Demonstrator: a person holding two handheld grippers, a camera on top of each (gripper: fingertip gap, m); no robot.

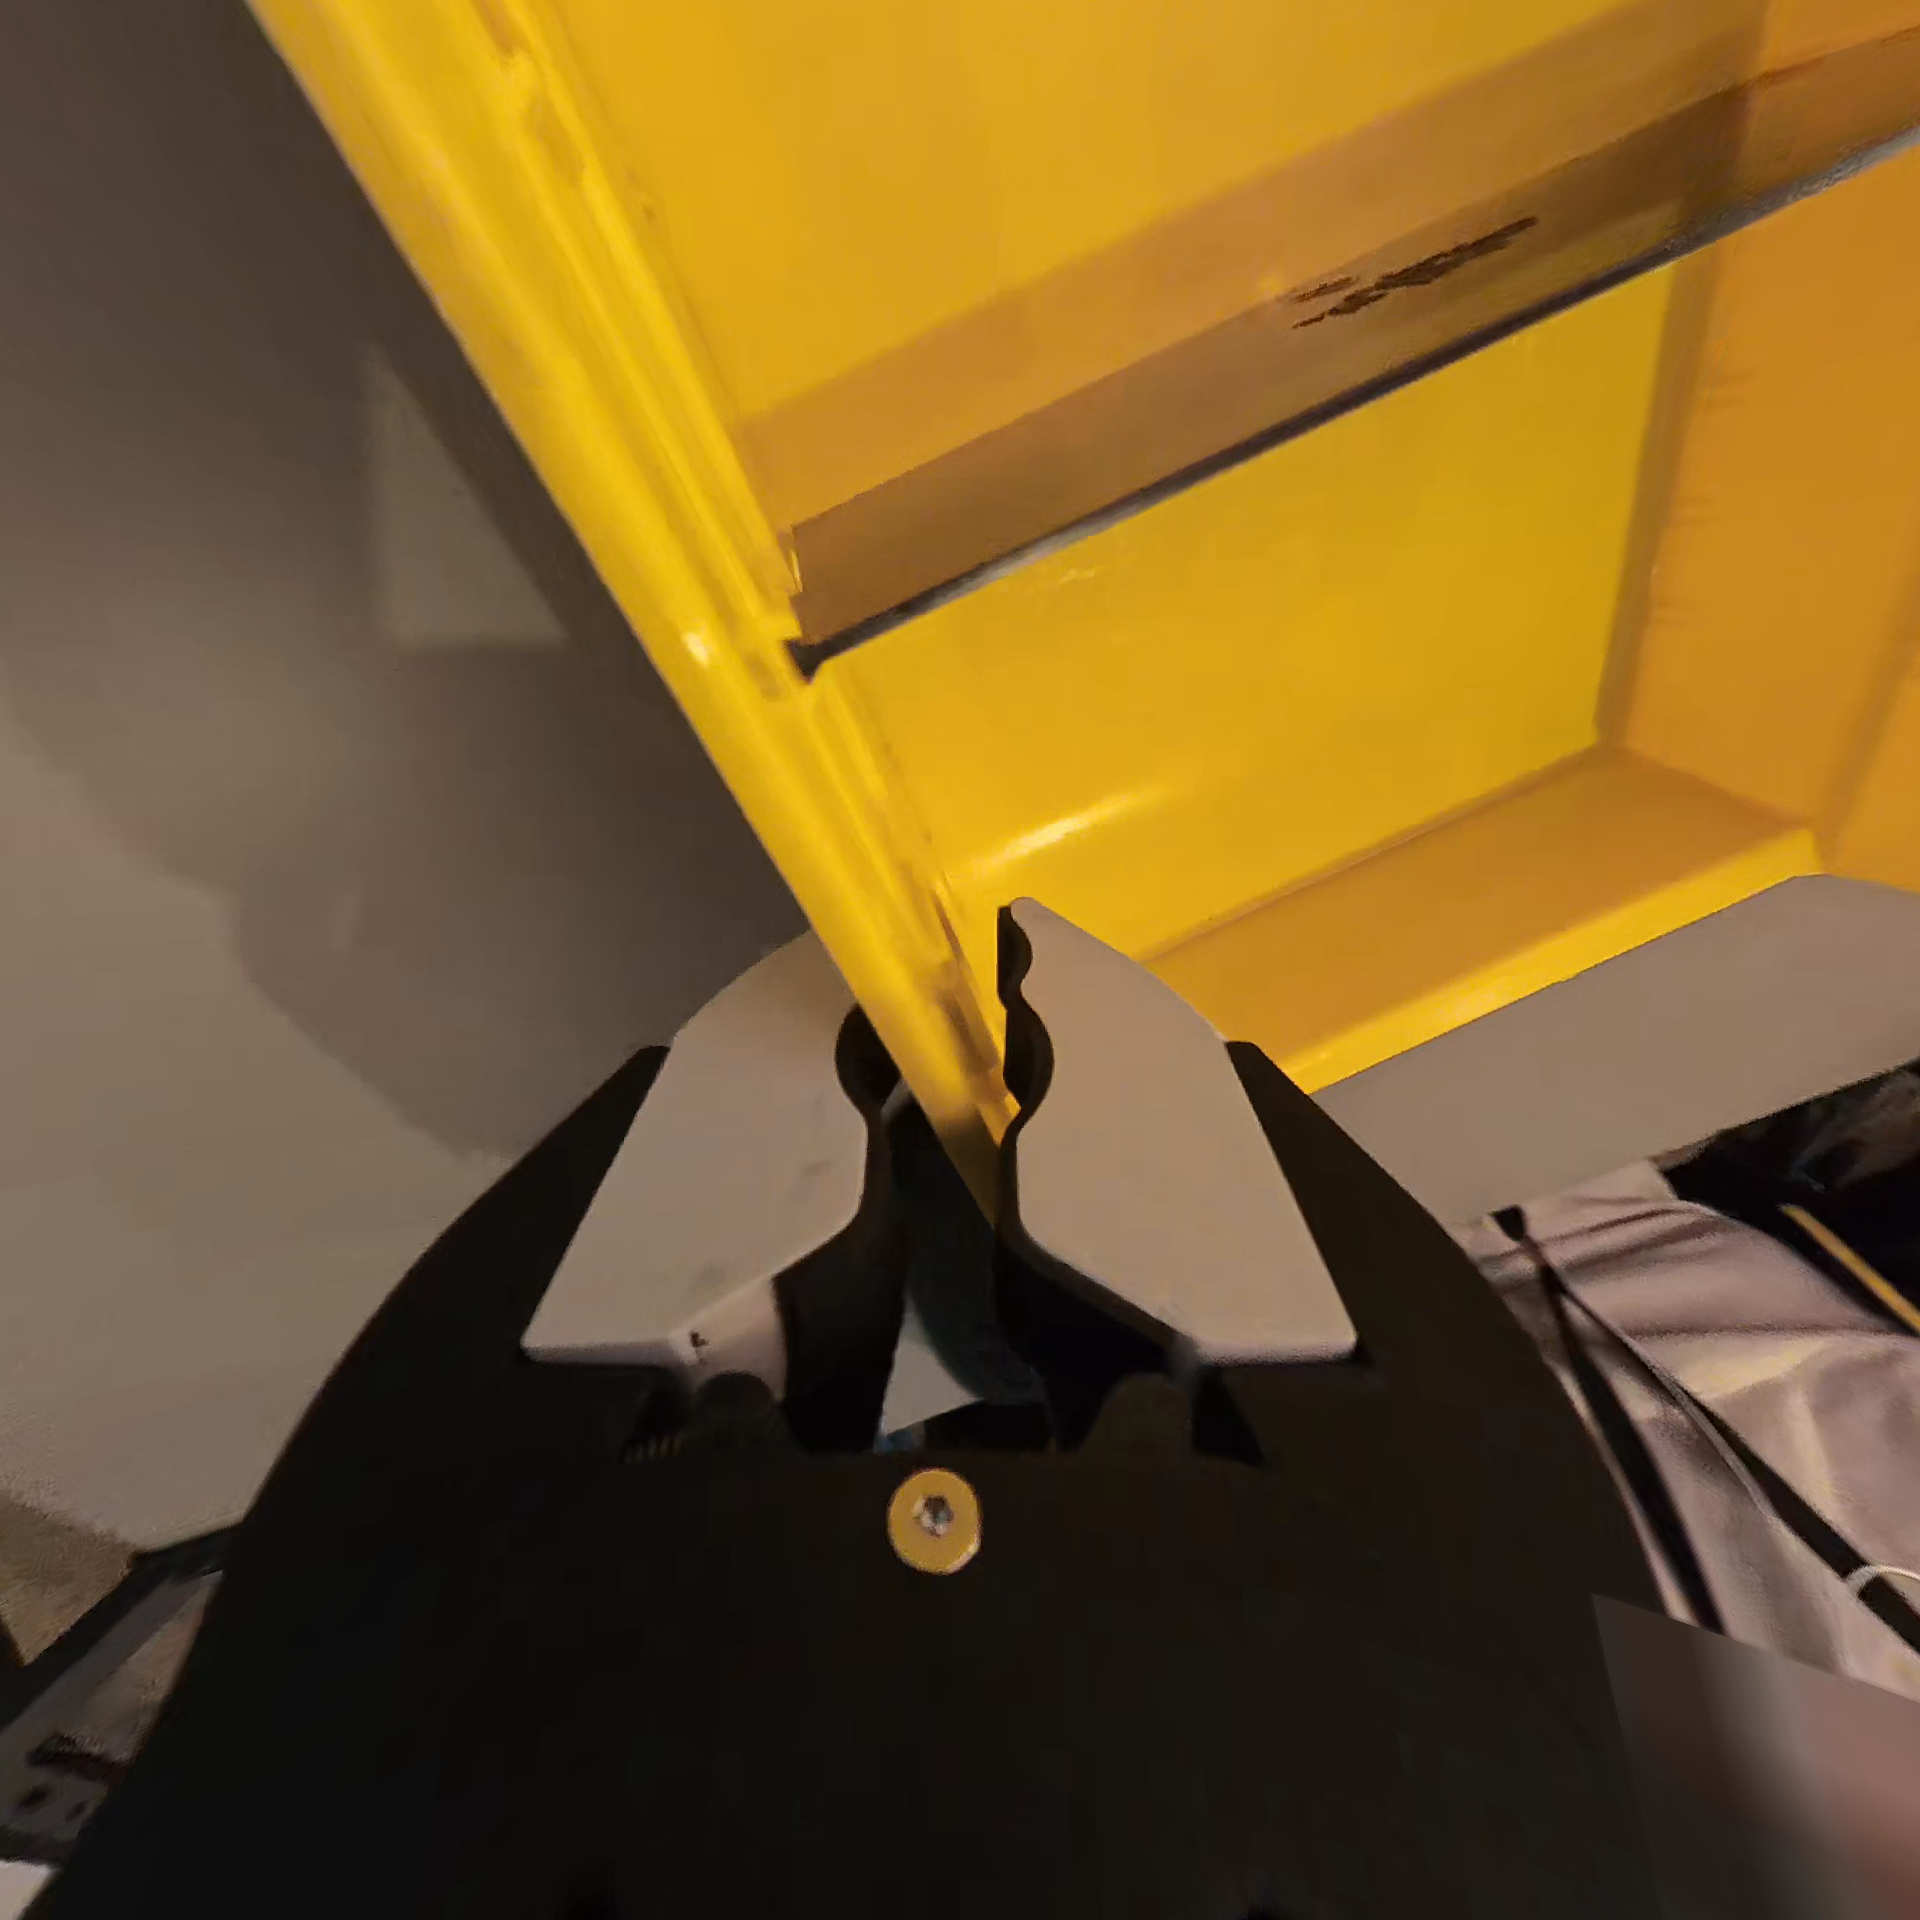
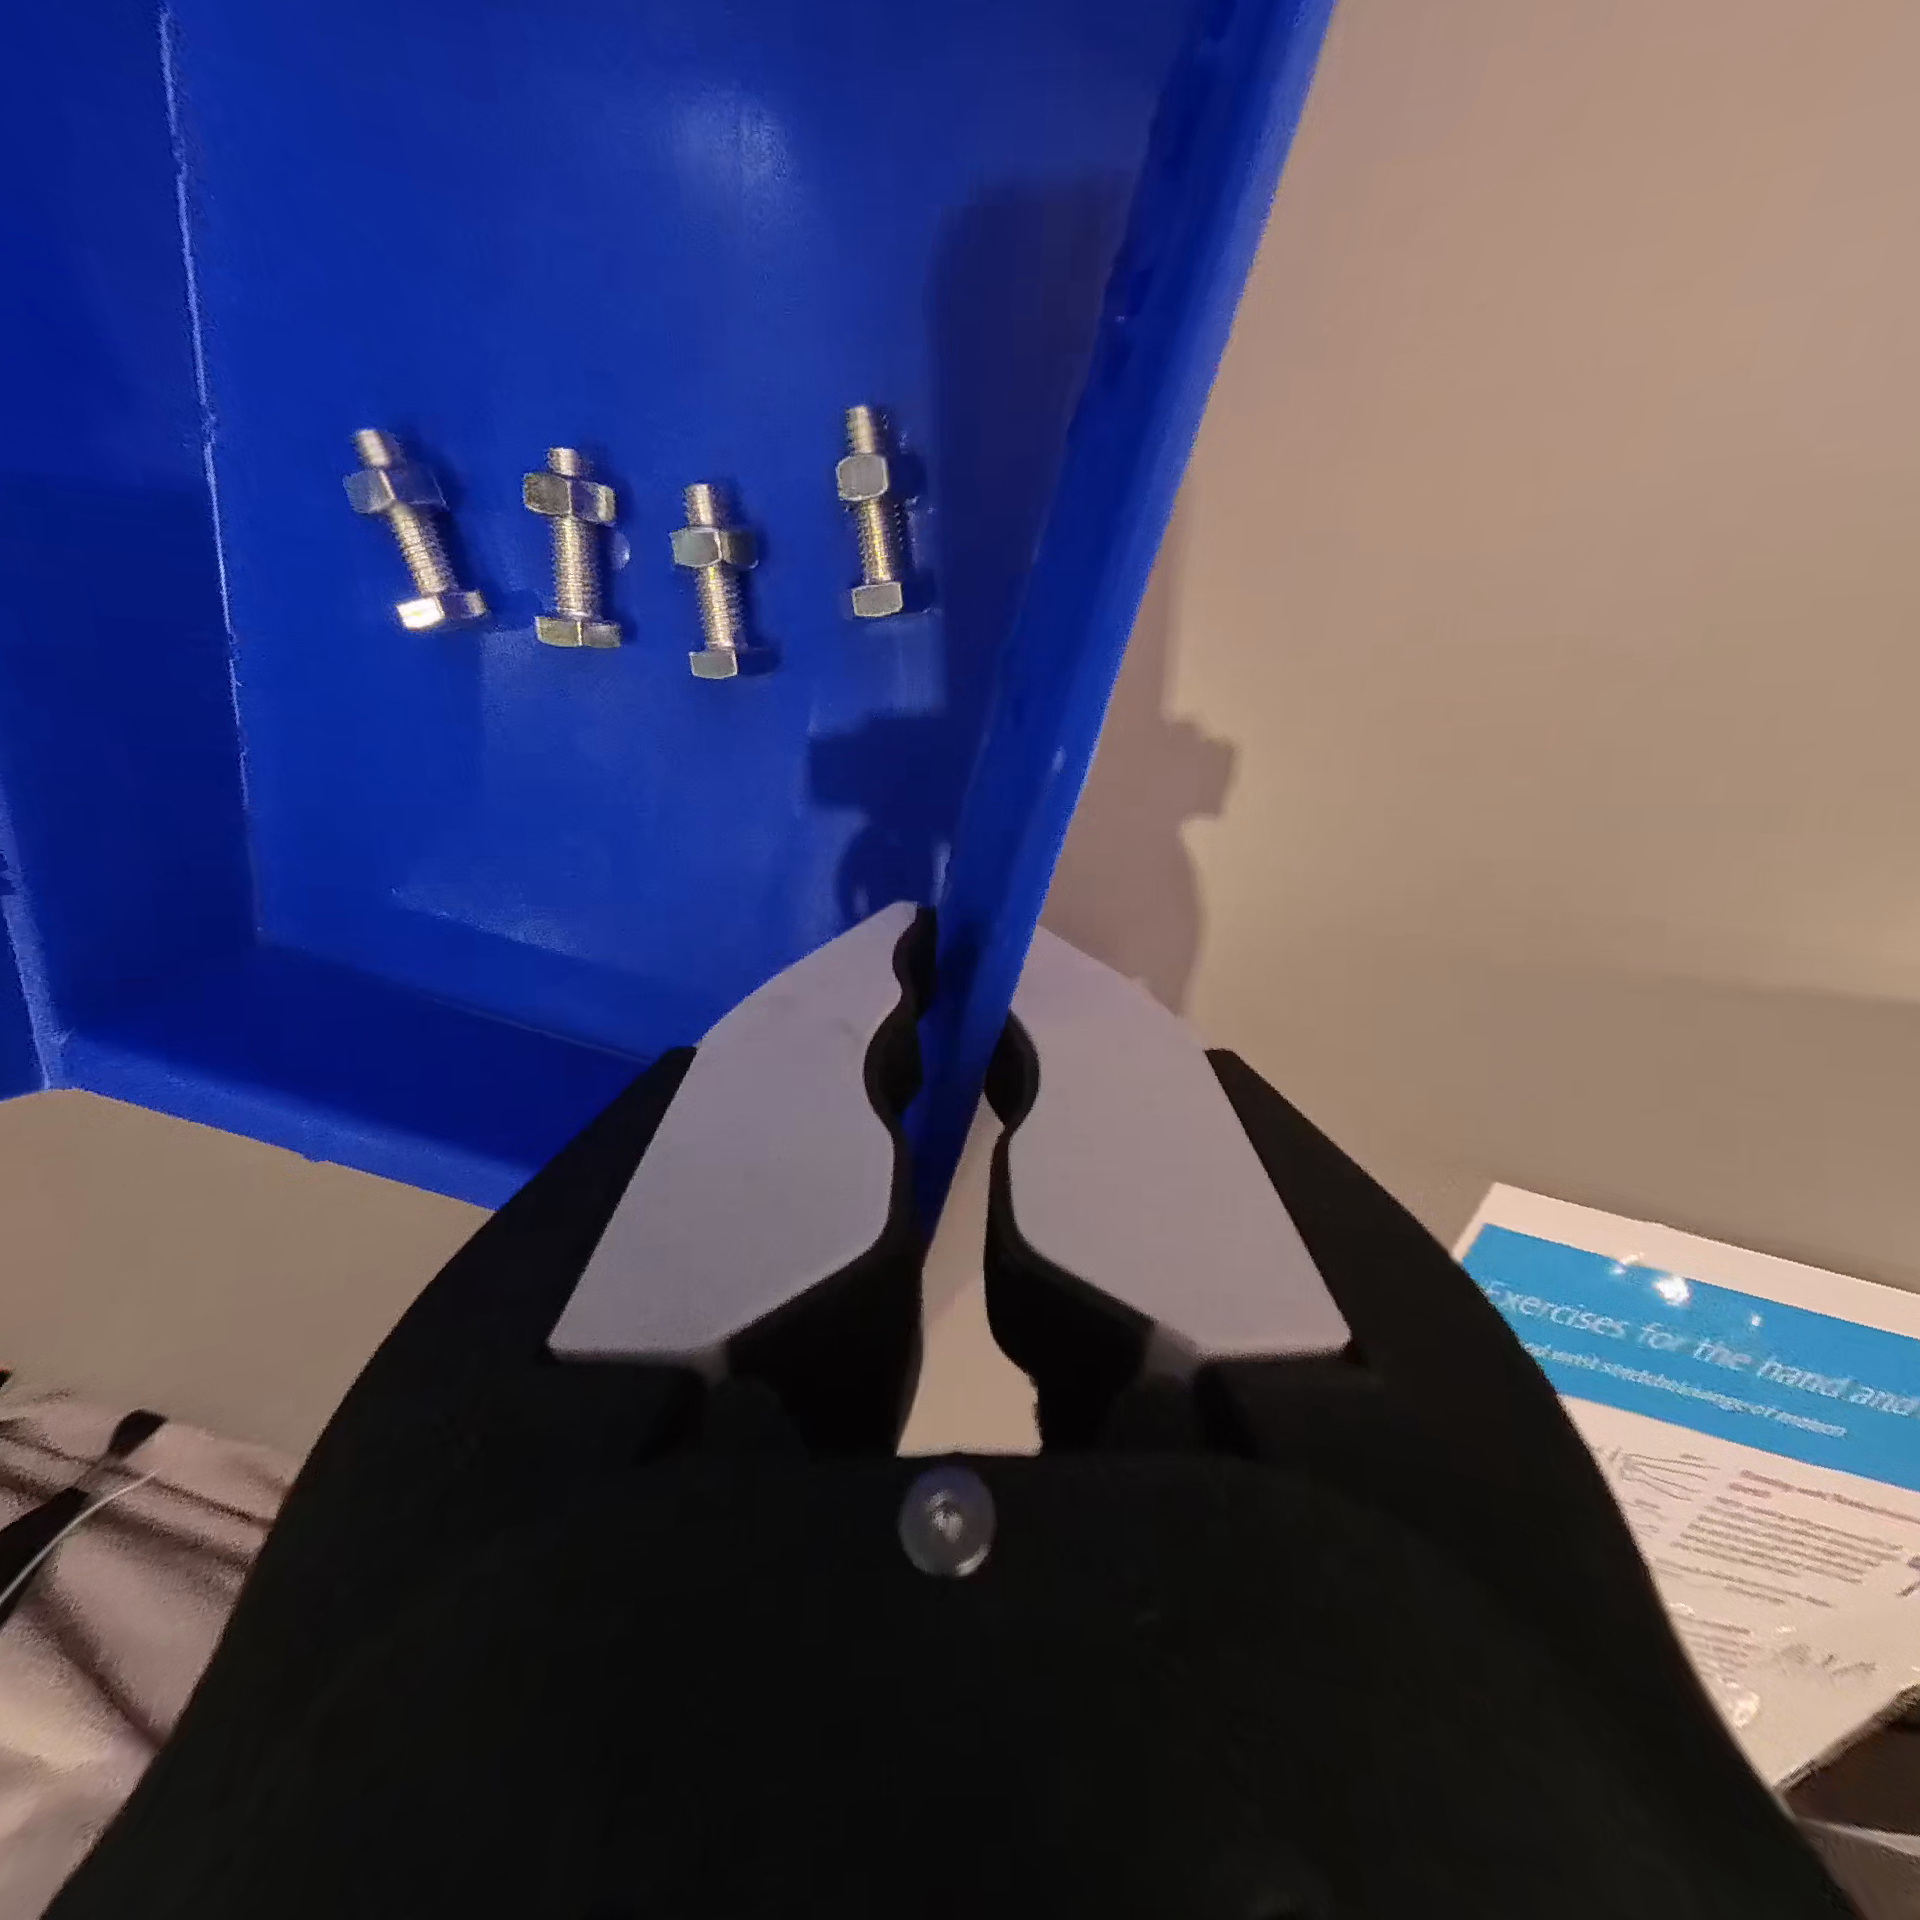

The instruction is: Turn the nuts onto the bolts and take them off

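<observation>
Pale beige tabletop [image 2: 1558, 623] is seen beneath both bins, with a printed leaflet [image 2: 1704, 1475] lying near the lower right. On the left, the wall of a yellow plastic bin [image 1: 1247, 727], crossed by a dark divider [image 1: 1299, 416], is pinched between the jaws of the left gripper [image 1: 951, 1029]. On the right, the side wall of a blue plastic bin [image 2: 623, 260] is clamped likewise by the right gripper [image 2: 961, 997]. Four steel bolts [image 2: 574, 551] are laid in a row on the blue bin's floor, well apart from the fingers, each with a hex nut [image 2: 566, 497] threaded near its tip. Such parts are judged small, hard, heavy for their size and slippery; a hold across the nut flats or bolt head would be steadier than on the threads.
</observation>
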